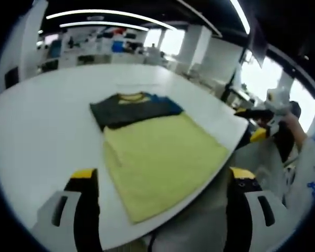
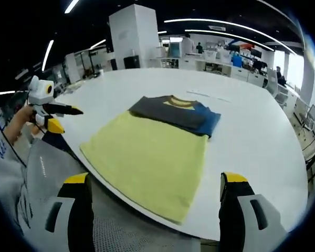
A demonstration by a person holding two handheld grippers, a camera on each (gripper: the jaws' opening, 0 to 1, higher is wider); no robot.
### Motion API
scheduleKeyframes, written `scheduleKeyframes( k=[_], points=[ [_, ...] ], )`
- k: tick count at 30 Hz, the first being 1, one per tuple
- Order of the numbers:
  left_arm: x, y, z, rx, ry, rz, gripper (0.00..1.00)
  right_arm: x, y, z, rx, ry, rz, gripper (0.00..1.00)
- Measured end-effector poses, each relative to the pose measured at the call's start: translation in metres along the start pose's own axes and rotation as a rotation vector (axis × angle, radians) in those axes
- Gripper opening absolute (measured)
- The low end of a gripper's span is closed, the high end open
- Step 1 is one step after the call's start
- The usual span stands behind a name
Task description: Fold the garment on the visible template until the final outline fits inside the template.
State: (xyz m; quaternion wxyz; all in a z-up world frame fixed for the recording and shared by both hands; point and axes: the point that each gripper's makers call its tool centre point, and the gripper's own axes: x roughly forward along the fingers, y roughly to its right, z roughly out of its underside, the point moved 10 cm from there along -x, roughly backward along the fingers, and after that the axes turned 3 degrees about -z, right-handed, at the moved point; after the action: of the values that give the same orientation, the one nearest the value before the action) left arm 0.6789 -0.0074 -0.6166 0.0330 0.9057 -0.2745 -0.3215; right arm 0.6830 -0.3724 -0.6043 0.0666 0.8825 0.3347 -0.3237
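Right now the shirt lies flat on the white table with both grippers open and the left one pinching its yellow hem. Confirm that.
Not quite: nothing is pinching the hem. In the left gripper view the left gripper is open with its jaws apart above the shirt, holding nothing. The rest stands: the shirt lies flat on the white table, and the right gripper is open too.

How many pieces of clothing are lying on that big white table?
1: a yellow-and-dark shirt lies flat near the table's front edge, already partly folded. Nothing suggests another is hidden under it.

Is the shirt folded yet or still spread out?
Partly folded: the shirt lies flat on the table, sleeves tucked into a narrow rectangle, full length unfolded.
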Motion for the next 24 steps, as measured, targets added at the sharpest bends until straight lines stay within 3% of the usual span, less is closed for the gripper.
scheduleKeyframes(
  k=[15,24],
  points=[
    [0.005,-0.004,0.012,-0.061,-0.059,0.007,0.85,0.007,0.003,0.013,0.035,-0.052,-0.005,1.00],
    [0.008,-0.006,0.021,-0.081,-0.109,0.013,0.77,0.010,0.003,0.019,0.071,-0.085,-0.009,0.93]
  ],
)
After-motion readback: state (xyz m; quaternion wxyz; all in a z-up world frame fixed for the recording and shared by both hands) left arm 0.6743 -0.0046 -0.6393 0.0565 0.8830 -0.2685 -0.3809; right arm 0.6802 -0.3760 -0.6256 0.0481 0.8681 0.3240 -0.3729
